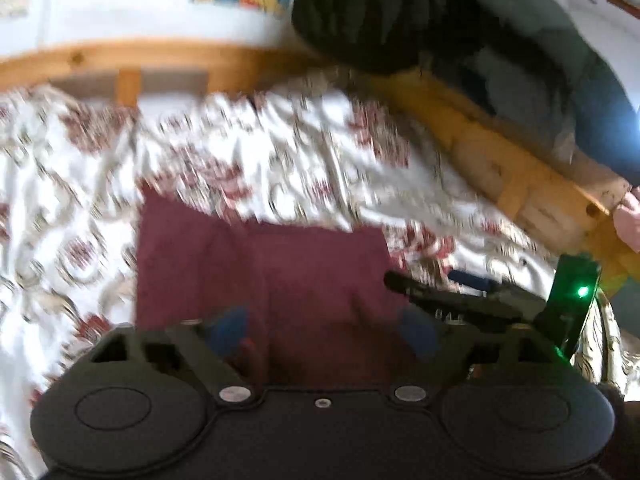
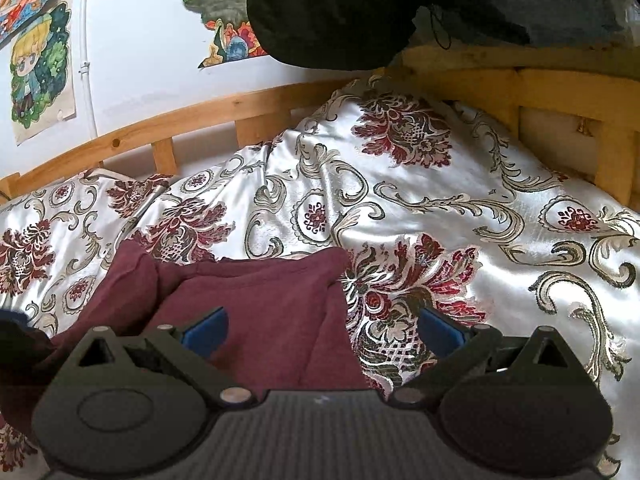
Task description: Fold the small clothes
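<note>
while both spread, maroon garment (image 1: 260, 272) under left gripper (image 1: 324, 330), left of right gripper (image 2: 320, 330)

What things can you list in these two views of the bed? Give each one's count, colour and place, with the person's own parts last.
Folded maroon cloth garment: one, dark red, lying on the bedspread near the tongs.
Shiny floral satin bedspread: one, white with red and grey pattern, covering the bed.
Wooden bed rail: one, pine yellow, along the bed's far edge.
Cartoon drawings: several, multicoloured, on the white wall.
Dark bundled fabric: one, black, above the bed's corner.
Left tongs: one, black with blue pads, open over the garment.
Right tongs: one, black with blue pads, open at the garment's edge.
</note>
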Tool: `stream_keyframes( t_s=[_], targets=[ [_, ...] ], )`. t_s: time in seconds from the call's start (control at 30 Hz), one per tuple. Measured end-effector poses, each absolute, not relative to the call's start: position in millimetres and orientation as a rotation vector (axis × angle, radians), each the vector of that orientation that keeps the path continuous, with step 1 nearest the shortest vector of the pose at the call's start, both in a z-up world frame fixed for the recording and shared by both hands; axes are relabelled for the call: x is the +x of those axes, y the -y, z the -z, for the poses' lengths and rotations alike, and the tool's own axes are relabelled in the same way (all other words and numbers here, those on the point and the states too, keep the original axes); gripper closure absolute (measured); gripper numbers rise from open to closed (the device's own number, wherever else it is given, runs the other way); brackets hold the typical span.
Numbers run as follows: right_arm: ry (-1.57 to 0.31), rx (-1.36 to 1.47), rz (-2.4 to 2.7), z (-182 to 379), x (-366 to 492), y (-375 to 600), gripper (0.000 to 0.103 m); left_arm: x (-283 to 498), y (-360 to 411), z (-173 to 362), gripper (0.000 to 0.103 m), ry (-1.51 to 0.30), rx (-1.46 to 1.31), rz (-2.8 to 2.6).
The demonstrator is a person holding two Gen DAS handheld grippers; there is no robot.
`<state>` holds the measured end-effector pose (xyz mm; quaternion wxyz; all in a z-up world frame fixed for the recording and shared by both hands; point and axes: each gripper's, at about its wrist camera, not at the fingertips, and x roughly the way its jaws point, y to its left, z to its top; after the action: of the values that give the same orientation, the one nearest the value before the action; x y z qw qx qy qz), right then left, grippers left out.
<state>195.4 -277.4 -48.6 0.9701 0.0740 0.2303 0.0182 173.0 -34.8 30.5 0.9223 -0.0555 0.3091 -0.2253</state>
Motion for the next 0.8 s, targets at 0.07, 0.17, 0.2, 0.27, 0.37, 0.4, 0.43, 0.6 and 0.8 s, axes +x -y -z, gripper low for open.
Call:
stream_keyframes(
  t_s=[0.07,0.17,0.2,0.27,0.37,0.4,0.43,0.6,0.8],
  targets=[
    [-0.468,0.149,-0.040,49.4,195.2,276.2,0.000,165.5,26.2,-33.7,0.001,-0.590,-0.100,0.431],
    [-0.473,0.137,-0.047,50.9,195.1,272.0,0.000,159.5,15.3,-26.2,0.001,-0.579,-0.061,0.340],
    [-0.472,0.136,-0.053,51.3,194.5,270.5,0.000,159.5,11.7,-20.7,0.001,-0.597,-0.045,0.304],
    [-0.459,0.143,-0.083,50.5,191.3,267.0,0.000,159.5,2.6,-9.5,0.001,-0.643,-0.048,0.263],
    [-0.434,0.141,-0.146,47.6,187.5,260.0,0.000,160.7,-8.9,3.7,0.001,-0.675,-0.074,0.252],
    [-0.433,0.135,-0.184,46.1,187.4,256.3,0.000,161.0,-11.1,7.3,0.001,-0.681,-0.073,0.254],
    [-0.440,0.129,-0.223,43.7,189.4,253.2,0.000,160.6,-12.3,10.8,0.001,-0.687,-0.062,0.258],
    [-0.540,0.226,-0.451,33.6,217.3,235.1,0.000,157.0,-10.3,25.7,0.001,-0.714,0.065,0.303],
    [-0.669,0.313,-0.516,29.2,262.0,203.9,0.000,154.8,0.5,27.4,0.019,-0.673,0.232,0.297]
  ],
)
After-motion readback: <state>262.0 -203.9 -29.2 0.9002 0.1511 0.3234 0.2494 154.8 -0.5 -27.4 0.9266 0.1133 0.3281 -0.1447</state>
